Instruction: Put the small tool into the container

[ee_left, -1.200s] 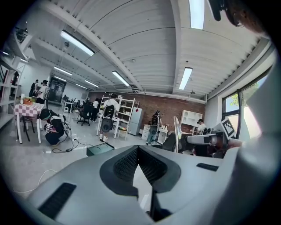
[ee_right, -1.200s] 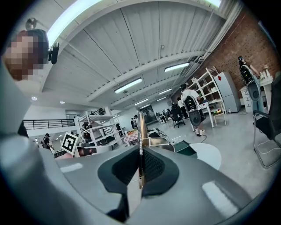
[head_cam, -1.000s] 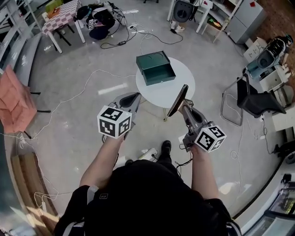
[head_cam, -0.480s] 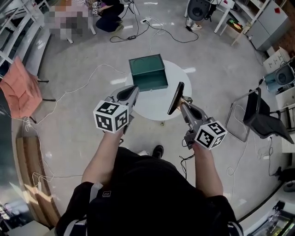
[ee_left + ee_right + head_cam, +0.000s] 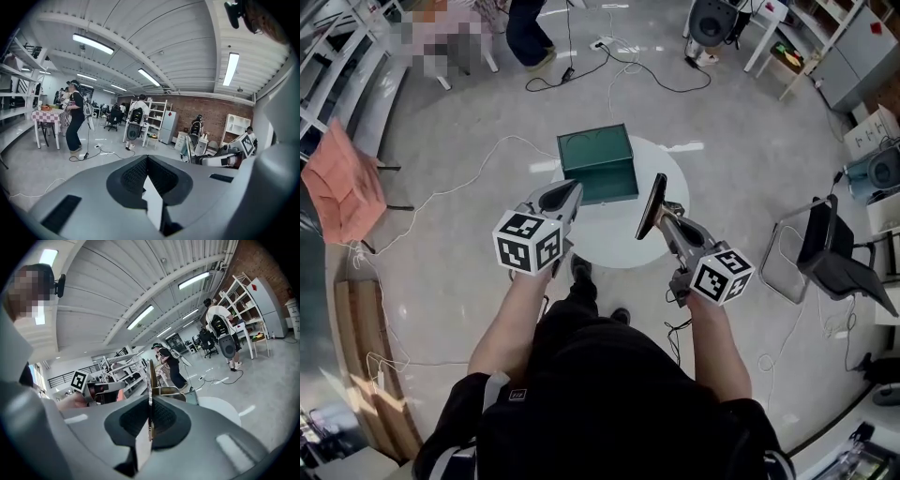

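A dark green open container [image 5: 596,164] stands on the far half of a round white table [image 5: 623,234]. My right gripper [image 5: 662,212] is shut on the small tool [image 5: 652,206], a thin dark flat blade that stands upright over the table's right part. In the right gripper view the tool [image 5: 151,378] sticks up edge-on from the closed jaws, with the container [image 5: 177,394] behind it. My left gripper [image 5: 570,190] is shut with nothing in it and hovers over the table's left edge, just short of the container. Its jaws [image 5: 146,158] meet at the tips.
Cables trail over the grey floor around the table. A black chair [image 5: 839,262] stands to the right and an orange cloth [image 5: 342,187] hangs at the left. A person [image 5: 75,122] stands at the back near a checked table, with shelves along the walls.
Both grippers have come closer to the table and container, and now reach over the tabletop. The tool stays upright in the right gripper. The person at the back has stood up.
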Demonstrator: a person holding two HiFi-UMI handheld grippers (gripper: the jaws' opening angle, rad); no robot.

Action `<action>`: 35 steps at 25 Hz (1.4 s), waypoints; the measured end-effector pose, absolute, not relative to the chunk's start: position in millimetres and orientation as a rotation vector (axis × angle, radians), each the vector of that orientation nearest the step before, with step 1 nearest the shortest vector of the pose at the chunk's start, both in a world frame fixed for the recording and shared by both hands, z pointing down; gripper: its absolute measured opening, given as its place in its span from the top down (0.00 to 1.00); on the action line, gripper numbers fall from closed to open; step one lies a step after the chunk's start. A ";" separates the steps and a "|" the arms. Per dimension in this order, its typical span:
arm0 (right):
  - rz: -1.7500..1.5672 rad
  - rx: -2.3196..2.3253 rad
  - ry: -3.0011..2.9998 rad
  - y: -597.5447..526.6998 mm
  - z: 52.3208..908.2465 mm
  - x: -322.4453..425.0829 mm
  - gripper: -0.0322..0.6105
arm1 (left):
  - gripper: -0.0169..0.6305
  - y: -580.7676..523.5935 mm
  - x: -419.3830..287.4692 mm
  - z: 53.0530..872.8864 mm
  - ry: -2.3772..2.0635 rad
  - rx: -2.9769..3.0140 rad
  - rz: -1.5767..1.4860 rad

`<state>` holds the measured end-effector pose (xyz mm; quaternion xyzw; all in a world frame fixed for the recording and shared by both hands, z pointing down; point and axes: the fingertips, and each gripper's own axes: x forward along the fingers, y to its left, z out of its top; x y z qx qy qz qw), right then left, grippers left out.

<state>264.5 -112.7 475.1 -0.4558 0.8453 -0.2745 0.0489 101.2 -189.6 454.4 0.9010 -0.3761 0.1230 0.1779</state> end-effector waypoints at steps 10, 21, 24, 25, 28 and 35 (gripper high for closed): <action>-0.904 -1.481 2.661 -230.0 497.8 249.1 0.93 | 0.96 -301.8 85.0 470.4 -1.038 2.574 0.366; -1.043 -1.420 2.894 -297.6 552.2 202.5 0.93 | 0.96 -359.2 66.8 514.8 -0.992 2.456 0.334; -1.089 -1.389 2.960 -307.9 574.2 196.3 0.93 | 0.96 -365.5 62.7 524.1 -1.005 2.426 0.341; -1.103 -1.375 2.983 -309.4 581.7 193.8 0.93 | 0.96 -365.9 61.1 526.2 -1.011 2.418 0.340; -1.130 -1.311 3.086 -309.2 602.6 189.4 0.93 | 0.96 -362.7 60.3 533.6 -1.032 2.389 0.347; -1.117 -1.081 3.408 -313.4 647.6 180.4 0.93 | 0.96 -353.4 53.6 551.7 -1.130 2.279 0.358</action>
